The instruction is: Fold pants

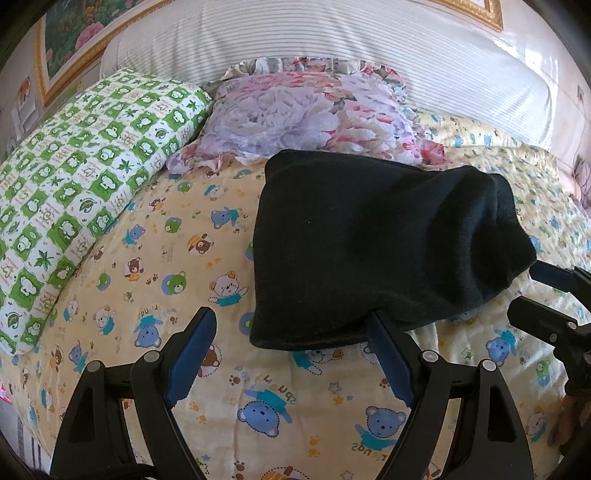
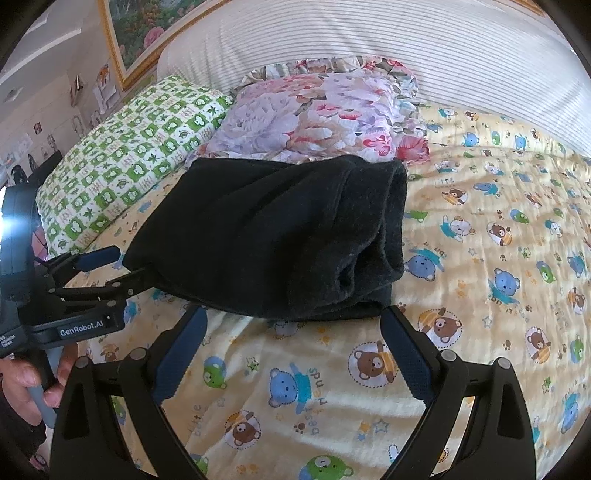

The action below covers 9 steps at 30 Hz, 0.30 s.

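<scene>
The black pants (image 1: 369, 251) lie folded into a thick bundle on the yellow bear-print bedsheet (image 1: 184, 258); they also show in the right wrist view (image 2: 273, 236). My left gripper (image 1: 291, 317) is open and empty at the bundle's near left corner, its right finger tip at the cloth's edge. My right gripper (image 2: 291, 314) is open and empty just in front of the bundle's rolled right end. Each gripper appears in the other's view, the right one (image 1: 524, 291) and the left one (image 2: 125, 266), at the bundle's sides.
A green checked pillow (image 1: 85, 177) and a floral pillow (image 1: 295, 114) lie behind the pants against a striped white headboard (image 1: 332, 33). Framed pictures hang on the wall. The bear-print sheet (image 2: 498, 240) stretches to the right and in front.
</scene>
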### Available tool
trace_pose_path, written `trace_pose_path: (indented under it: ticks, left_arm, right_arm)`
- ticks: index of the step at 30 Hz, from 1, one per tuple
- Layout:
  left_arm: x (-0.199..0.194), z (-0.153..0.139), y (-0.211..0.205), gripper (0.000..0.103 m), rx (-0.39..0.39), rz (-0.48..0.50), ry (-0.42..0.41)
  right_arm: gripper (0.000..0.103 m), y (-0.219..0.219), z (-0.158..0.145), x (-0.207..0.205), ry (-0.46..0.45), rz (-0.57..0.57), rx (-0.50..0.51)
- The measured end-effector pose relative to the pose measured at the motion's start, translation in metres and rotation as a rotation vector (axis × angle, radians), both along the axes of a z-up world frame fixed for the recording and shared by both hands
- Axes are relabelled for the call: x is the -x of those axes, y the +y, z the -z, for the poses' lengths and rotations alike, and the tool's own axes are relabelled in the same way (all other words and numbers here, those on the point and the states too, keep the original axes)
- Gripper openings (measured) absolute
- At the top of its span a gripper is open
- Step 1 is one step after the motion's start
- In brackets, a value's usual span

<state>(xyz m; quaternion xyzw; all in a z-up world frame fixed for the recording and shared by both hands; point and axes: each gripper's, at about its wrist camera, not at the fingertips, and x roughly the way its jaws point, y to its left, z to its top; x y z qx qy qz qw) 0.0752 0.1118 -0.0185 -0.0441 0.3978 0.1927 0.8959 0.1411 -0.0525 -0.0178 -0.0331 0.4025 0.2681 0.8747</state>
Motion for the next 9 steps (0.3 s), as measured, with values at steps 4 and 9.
trace_pose_path:
  ticks: [4, 9]
  left_arm:
    - [-0.0027, -0.0027, -0.0023, 0.084, -0.008, 0.003, 0.004]
    - [-0.0049, -0.0045, -0.0024, 0.084, -0.005, 0.004, 0.012]
  right_arm:
    - [0.095, -0.0003, -0.0020, -0.0033, 0.000, 0.002, -0.008]
    - [0.095, 0.0005, -0.0039, -0.0079, 0.004, 0.006, -0.015]
